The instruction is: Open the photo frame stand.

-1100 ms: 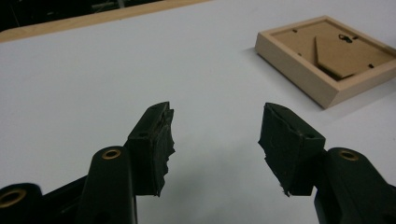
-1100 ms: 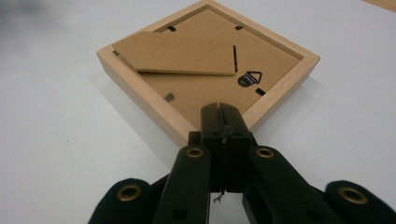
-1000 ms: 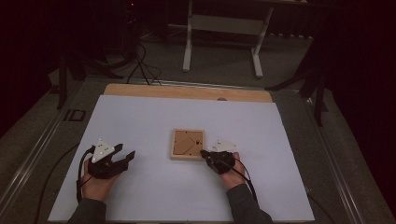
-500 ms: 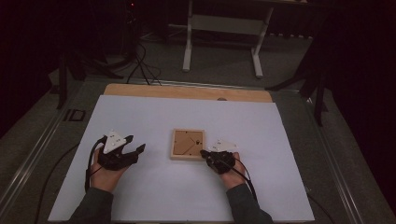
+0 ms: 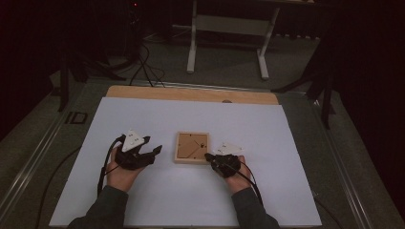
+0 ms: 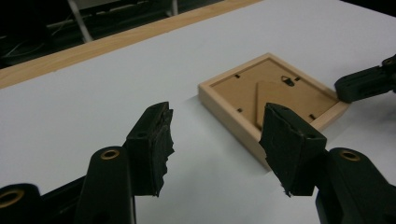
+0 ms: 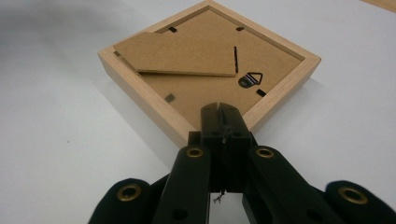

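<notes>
Two grippers worked at one small wooden frame (image 5: 191,147) that lay face down in the middle of the white sheet (image 5: 143,114), its brown backing board (image 7: 196,88), folded stand (image 7: 180,56) and hanging hook (image 7: 250,80) turned up. The right gripper (image 5: 208,156) had its jaws pressed together with nothing between them, and in the right gripper view their joined tip rested on or just over the frame's near corner, seemingly pinning it so that it could not slide. The left gripper (image 5: 155,152) hung just beside the frame's left edge, not touching it, its jaws wide apart and empty; in the left gripper view the frame's near rail showed between and beyond the two pads (image 6: 152,140). By the look of it, the step in hand was the approach: one tool steadied the frame while the other lined up on it. The next move probably called for the left jaws to straddle the near rail or a corner and close squarely on the wood, low enough to catch the thin edge without skating off, while the right tip held its pressure so the frame did not turn.
</notes>
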Available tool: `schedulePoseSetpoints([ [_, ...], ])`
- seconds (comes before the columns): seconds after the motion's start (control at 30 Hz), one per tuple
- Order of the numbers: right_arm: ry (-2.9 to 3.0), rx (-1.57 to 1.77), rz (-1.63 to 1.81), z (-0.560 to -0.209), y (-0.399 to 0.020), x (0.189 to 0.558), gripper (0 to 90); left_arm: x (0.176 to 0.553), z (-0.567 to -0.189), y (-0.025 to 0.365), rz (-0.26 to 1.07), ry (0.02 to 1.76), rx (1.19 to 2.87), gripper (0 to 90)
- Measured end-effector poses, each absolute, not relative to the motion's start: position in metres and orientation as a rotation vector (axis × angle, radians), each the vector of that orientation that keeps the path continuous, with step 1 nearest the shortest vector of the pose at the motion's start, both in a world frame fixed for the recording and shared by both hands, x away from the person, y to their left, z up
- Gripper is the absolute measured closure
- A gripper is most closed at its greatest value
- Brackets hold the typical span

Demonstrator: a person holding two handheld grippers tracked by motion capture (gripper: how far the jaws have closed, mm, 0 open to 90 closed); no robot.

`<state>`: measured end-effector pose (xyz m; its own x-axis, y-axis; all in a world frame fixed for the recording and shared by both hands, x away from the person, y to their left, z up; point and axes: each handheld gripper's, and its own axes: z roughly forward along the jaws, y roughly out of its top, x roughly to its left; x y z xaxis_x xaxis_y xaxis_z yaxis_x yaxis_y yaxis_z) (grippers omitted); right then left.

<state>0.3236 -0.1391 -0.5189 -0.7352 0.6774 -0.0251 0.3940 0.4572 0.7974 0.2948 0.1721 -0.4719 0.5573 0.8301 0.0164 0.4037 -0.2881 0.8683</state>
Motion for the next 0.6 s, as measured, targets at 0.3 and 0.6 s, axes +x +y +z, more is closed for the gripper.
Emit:
schedulePoseSetpoints([
  [0.3,2.370,0.914,1.172,-0.519,-0.139,0.324,89.6,0.307,-0.473,0.144,0.595,0.964,1.909,43.6],
  [0.6,2.369,0.913,1.169,-0.519,-0.139,0.323,89.6,0.320,-0.481,0.122,0.539,0.957,1.959,43.6],
])
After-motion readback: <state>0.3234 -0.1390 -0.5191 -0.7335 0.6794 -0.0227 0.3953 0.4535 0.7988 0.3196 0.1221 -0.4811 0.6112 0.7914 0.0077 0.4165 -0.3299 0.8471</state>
